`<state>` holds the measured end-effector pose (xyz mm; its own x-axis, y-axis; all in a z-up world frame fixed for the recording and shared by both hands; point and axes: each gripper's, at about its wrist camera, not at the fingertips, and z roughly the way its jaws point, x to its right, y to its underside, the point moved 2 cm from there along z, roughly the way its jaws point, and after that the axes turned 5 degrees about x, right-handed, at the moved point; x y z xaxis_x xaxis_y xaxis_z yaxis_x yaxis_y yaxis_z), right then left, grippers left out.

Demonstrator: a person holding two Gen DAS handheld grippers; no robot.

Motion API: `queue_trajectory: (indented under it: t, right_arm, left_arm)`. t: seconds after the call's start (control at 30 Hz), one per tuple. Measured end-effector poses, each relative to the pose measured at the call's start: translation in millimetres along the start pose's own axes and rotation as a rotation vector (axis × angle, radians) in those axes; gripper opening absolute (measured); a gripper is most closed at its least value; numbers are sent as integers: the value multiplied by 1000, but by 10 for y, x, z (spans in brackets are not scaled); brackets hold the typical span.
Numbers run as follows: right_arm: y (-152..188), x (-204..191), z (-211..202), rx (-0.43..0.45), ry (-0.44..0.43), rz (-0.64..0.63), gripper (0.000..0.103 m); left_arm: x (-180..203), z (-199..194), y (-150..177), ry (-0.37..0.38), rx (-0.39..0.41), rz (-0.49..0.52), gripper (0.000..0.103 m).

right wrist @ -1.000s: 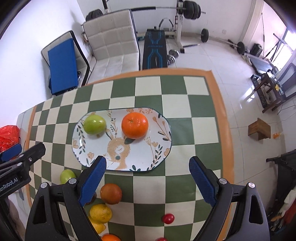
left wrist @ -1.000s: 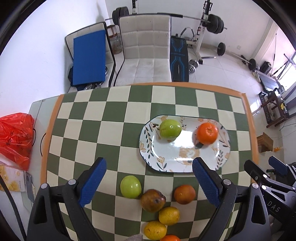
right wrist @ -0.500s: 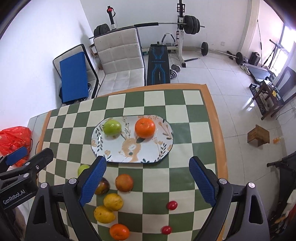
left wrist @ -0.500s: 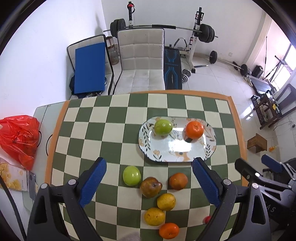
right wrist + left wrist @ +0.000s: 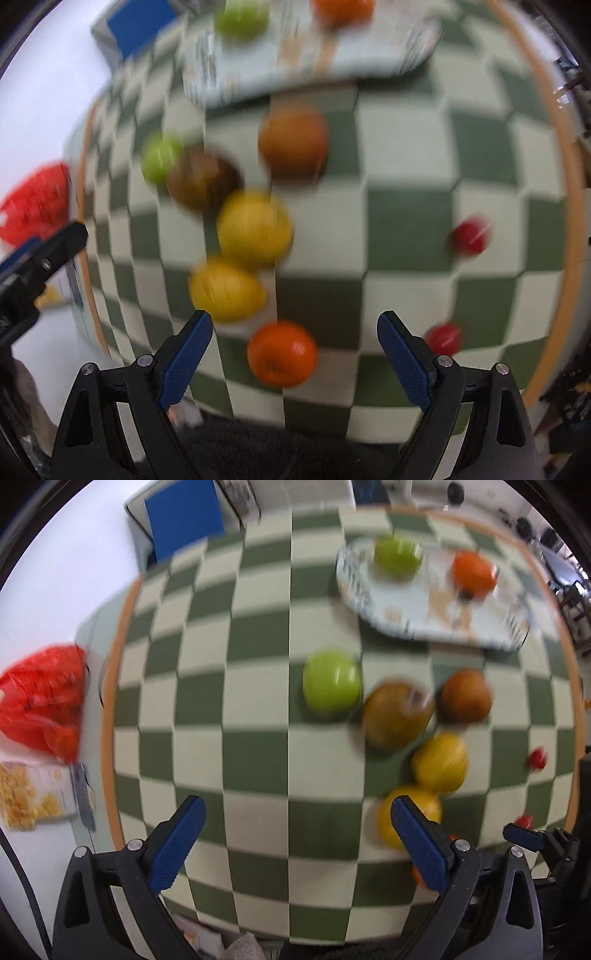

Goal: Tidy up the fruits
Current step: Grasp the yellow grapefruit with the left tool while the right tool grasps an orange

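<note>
Both views are motion-blurred. A patterned plate (image 5: 417, 609) holds a green apple (image 5: 397, 555) and an orange (image 5: 472, 572); it also shows in the right wrist view (image 5: 295, 70). Loose on the checked table lie a green apple (image 5: 330, 681), a brown pear-like fruit (image 5: 395, 714), a dull orange fruit (image 5: 465, 696) and two yellow fruits (image 5: 439, 762). My left gripper (image 5: 295, 816) is open and empty over the cloth. My right gripper (image 5: 294, 332) is open, with a bright orange (image 5: 282, 352) between its fingers, untouched.
A red plastic bag (image 5: 40, 698) and a snack packet (image 5: 26, 801) lie off the table's left edge. Two small red fruits (image 5: 469, 236) sit at the table's right side. The orange table border (image 5: 569, 221) curves along the right.
Both grippers have dropped fast toward the table's near side. The plate has slid to the top of both views and the loose fruits now loom large.
</note>
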<state>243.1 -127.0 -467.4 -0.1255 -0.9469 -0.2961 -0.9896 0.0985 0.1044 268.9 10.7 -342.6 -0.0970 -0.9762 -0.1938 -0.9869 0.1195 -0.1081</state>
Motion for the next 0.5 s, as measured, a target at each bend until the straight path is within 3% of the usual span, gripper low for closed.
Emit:
queue_trajectory:
  t: [0.17, 0.27, 0.3, 0.33, 0.5]
  right_arm:
    - [268, -140, 498, -111, 17, -58, 92]
    - [367, -172, 649, -136, 32, -81, 77]
    - [389, -195, 629, -121, 42, -99, 68]
    - [409, -204, 598, -109, 49, -115, 65]
    - [418, 42, 383, -67, 80, -80, 65]
  left_arm:
    - [-2, 294, 230, 33, -88, -14, 102]
    - [15, 343, 259, 79, -112, -38, 102]
    - [29, 351, 256, 83, -115, -41, 102]
    - [50, 352, 251, 98, -115, -42, 102]
    - [247, 395, 213, 176, -133, -25, 102]
